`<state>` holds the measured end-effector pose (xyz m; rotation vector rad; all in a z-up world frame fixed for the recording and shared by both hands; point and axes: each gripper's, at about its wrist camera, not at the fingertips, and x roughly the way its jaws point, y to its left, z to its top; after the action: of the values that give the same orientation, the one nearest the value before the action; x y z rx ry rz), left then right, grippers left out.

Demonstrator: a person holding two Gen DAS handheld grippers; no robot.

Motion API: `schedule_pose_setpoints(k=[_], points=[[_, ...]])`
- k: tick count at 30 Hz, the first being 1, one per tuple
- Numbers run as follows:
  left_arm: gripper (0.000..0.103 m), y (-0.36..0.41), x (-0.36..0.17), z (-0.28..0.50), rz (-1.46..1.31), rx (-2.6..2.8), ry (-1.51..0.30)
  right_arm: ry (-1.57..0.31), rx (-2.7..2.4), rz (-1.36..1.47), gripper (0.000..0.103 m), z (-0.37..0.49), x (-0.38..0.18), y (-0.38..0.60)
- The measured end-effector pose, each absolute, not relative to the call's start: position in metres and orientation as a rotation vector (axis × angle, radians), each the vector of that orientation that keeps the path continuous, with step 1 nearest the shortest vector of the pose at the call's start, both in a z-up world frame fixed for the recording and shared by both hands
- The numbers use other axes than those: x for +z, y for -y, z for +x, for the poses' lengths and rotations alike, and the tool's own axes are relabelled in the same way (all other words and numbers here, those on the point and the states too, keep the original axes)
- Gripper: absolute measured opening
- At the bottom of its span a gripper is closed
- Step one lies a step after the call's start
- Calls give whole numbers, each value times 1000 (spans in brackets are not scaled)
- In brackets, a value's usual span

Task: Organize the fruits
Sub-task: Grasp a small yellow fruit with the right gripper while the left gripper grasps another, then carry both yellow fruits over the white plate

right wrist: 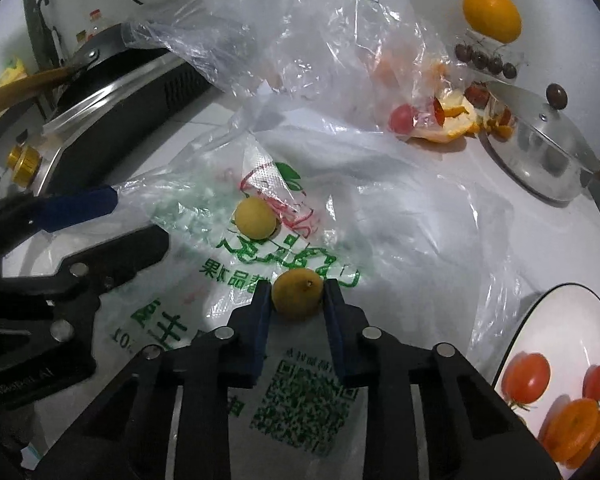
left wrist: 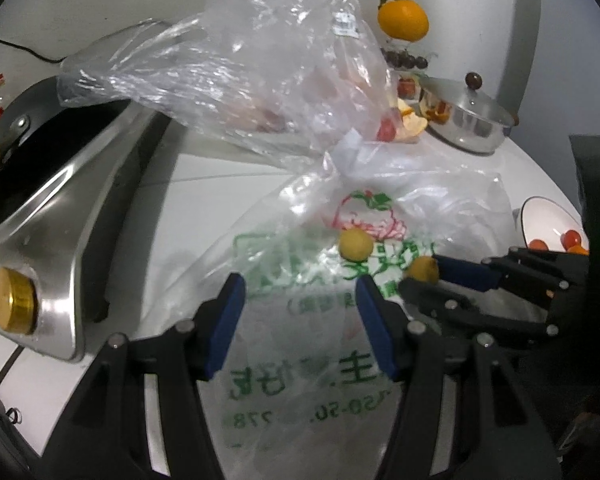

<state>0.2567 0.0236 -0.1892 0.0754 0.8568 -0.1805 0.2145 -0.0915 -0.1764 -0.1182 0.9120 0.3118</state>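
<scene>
Right tongs (right wrist: pixel 296 304) clamp yellow fruit (right wrist: pixel 297 294) above bag (right wrist: pixel 220 280).

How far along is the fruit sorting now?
Done: tomatoes and orange slices lie on the plate. In hand: the right gripper is shut on a yellow fruit. Left: a second yellow fruit on the bag; the left gripper is open.

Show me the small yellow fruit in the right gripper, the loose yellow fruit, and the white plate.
gripped yellow fruit (right wrist: pixel 297 295), right wrist view, front skin
loose yellow fruit (right wrist: pixel 256 218), right wrist view, top surface
white plate (right wrist: pixel 560 320), right wrist view, bare inner surface
</scene>
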Motion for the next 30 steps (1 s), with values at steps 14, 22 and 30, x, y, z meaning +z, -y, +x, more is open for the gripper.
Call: schedule_pose_setpoints(k=[14,22,30], points=[[58,3,-191,278,30,-226,-912,-787,336,-95,28,189,-142,123],[50,22,-202,295,64,-212,-929,-705,344,-68,28,176,-119,154],[34,30,-216,309,102,-190,-966,-674,348,-36,28,169,-108,183]])
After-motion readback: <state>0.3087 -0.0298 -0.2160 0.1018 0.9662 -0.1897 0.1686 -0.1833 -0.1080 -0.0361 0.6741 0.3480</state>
